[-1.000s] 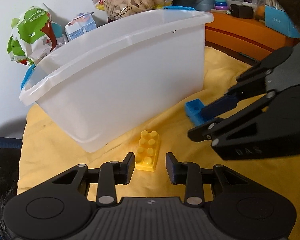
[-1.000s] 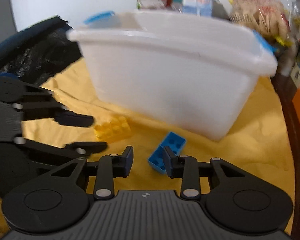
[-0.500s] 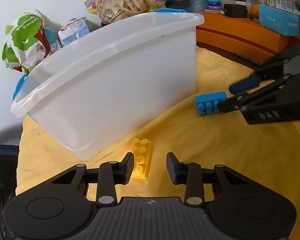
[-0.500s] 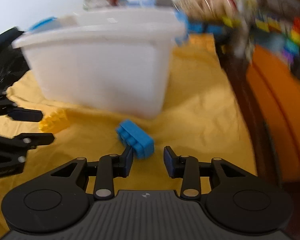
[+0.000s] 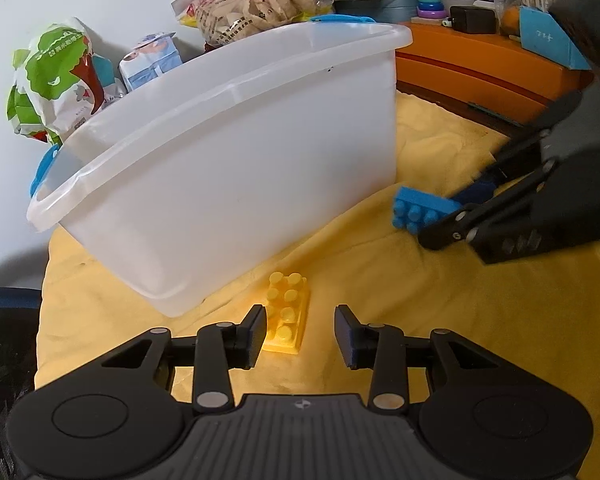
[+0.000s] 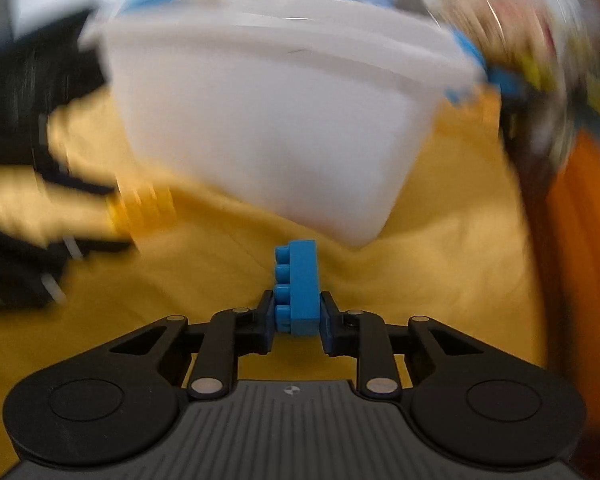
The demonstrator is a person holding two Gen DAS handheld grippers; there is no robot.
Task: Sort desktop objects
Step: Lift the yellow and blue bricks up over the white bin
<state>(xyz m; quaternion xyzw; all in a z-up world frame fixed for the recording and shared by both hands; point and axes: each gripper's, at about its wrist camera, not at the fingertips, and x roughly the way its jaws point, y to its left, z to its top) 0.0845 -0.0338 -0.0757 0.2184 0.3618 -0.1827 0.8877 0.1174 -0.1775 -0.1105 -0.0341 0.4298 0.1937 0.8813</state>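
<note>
Right gripper clamps a small blue studded plastic brick across its flanks; light, rigid, likely slippery. Left gripper, jaws apart, straddles a yellow studded plastic brick.

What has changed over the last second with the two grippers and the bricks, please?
The right gripper has shut on the blue brick, which lay loose on the yellow cloth a second ago. The left gripper is open as before, with the yellow brick on the cloth between its fingers. The white bin has not moved.
</note>
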